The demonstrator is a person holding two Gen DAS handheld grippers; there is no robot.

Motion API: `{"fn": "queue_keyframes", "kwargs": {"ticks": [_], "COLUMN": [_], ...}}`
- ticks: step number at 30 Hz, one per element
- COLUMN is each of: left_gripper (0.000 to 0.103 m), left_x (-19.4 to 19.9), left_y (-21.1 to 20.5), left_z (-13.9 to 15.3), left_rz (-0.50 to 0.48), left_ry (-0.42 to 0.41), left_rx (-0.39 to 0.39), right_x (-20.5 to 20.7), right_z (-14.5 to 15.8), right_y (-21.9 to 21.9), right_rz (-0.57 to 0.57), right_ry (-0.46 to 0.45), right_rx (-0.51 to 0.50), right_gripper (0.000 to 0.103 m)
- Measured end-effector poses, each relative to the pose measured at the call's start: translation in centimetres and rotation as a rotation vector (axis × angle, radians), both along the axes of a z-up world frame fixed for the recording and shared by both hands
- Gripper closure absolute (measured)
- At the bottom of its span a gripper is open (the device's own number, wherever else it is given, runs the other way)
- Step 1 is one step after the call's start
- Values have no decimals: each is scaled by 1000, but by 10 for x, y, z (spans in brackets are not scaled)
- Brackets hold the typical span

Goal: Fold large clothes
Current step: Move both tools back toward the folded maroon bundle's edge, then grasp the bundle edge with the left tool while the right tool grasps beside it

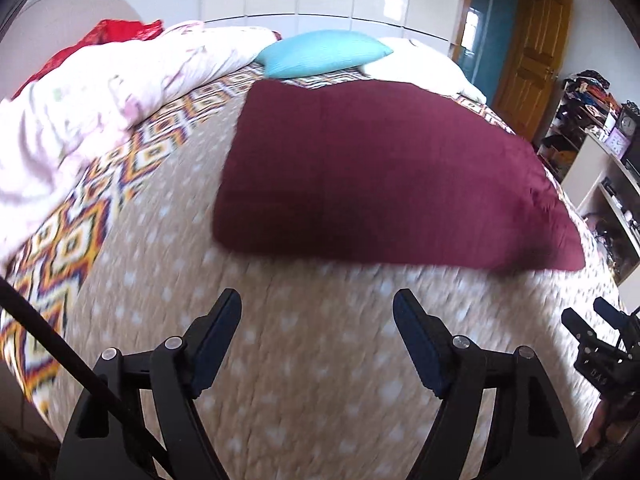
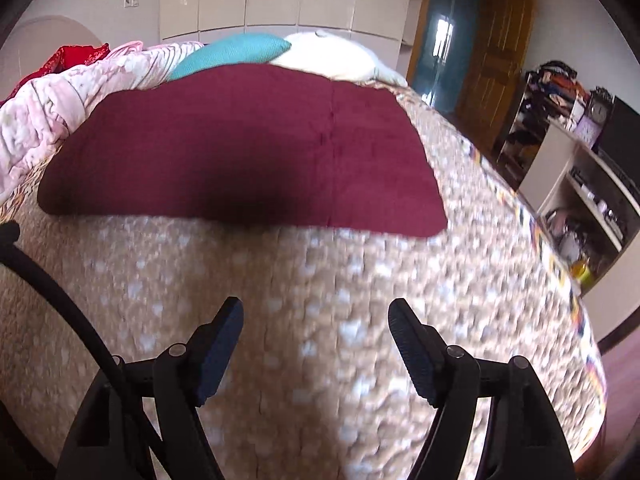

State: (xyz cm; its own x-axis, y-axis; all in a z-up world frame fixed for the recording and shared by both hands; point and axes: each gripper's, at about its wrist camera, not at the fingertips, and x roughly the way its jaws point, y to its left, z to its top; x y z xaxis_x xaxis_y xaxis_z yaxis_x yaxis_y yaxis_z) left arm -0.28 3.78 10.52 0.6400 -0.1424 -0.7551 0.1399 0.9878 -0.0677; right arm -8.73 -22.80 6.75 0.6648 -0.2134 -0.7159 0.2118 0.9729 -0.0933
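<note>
1. Your maroon garment (image 1: pixel 372 176) lies flat on the bed (image 1: pixel 304 344), folded into a broad, tidy slab with clean edges. It sits near the middle, well ahead of both tools.
2. Your left gripper (image 1: pixel 317 320) hangs over bare bedspread with its jaws wide apart and nothing between them.
3. Your right gripper (image 2: pixel 316 326) is the same: jaws spread, empty, the maroon edge well beyond its tips.
4. My read: at least one fold is done, since the cloth shows a doubled, rounded near edge. Whether another fold is wanted I cannot say; the piece is still large, so one more halving looks likely.
5. Other bedding crowds the far side: a pink quilt (image 1: pixel 92 112), a teal pillow (image 1: pixel 320 54), a white pillow (image 2: pixel 336 58), a red cloth (image 1: pixel 116 32). None touches your work, apart from the quilt close by its left corner.
6. Containers: the open shelves (image 2: pixel 592 216) on the right hold small clutter, too blurred to name. Nothing there concerns the fold.
</note>
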Motion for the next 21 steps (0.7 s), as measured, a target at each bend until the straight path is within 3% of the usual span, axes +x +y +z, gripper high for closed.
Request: {"fn": "queue_keyframes", "kwargs": {"ticks": [6,10,17,21], "left_gripper": [26,26,26,26], "left_x": [58,94,130,149], "left_y": [-31,-36,16,49], "left_z": [2,-12,0,6], "left_rz": [-25,-14,94,110], "left_ry": [-19,24,41,45], "left_rx": [33,88,-21,-68], "right_x": [42,58,76,82], "right_z": [21,23,17,22], "right_y": [-2,-2,-17,-36], "right_rz": [5,17,16,-13], "right_ry": [-33,-23,11,5], "right_rx": [-67,-90,-151,-118], "right_gripper": [24,24,24,24]}}
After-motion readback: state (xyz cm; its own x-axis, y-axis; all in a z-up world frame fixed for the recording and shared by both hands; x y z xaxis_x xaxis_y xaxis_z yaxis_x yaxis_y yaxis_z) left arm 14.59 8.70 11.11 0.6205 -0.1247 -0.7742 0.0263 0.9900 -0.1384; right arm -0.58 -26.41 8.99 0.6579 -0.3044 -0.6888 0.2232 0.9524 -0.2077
